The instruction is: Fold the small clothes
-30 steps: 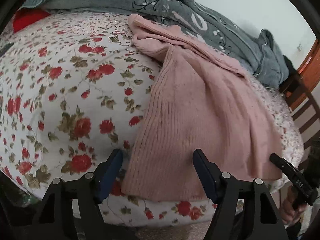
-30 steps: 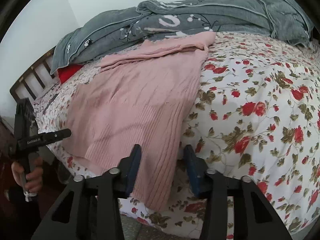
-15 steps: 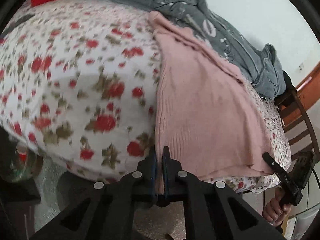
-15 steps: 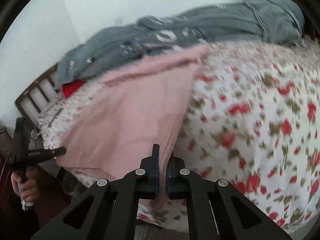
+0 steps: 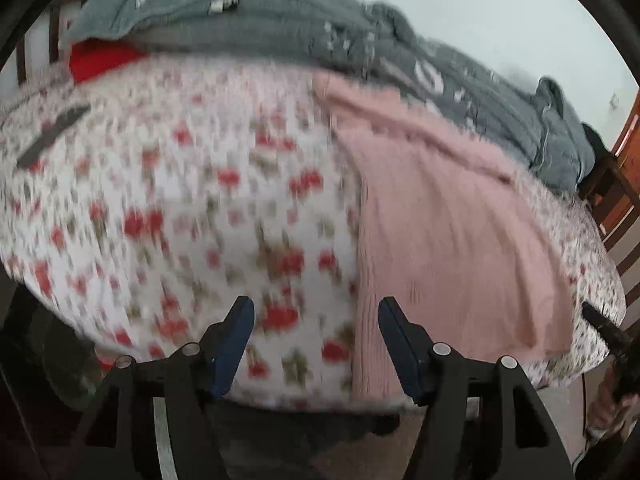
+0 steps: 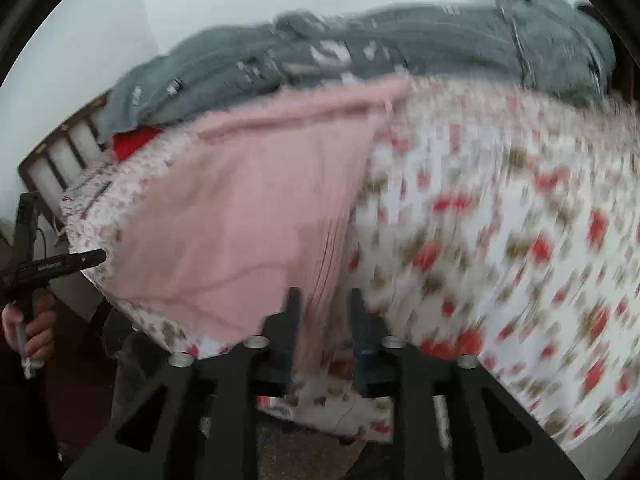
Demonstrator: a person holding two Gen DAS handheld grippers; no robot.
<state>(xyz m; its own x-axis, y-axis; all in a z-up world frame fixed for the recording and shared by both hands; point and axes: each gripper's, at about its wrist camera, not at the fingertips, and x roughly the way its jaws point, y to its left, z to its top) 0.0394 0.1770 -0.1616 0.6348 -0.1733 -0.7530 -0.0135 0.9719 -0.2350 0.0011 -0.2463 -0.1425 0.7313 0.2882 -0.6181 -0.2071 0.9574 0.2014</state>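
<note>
Pink sweater hem lies between the half-open right gripper; left gripper gapes.

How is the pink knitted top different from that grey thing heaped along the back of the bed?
The pink knitted top lies spread fairly flat, reaching the near edge of the bed; the grey blanket is bunched in a heap along the wall. The top is plain pink with fine ribs; the blanket is grey with white markings. The blanket looks the bigger and bulkier. Both rest on the flowered sheet, and the top's far end meets the blanket.
</note>
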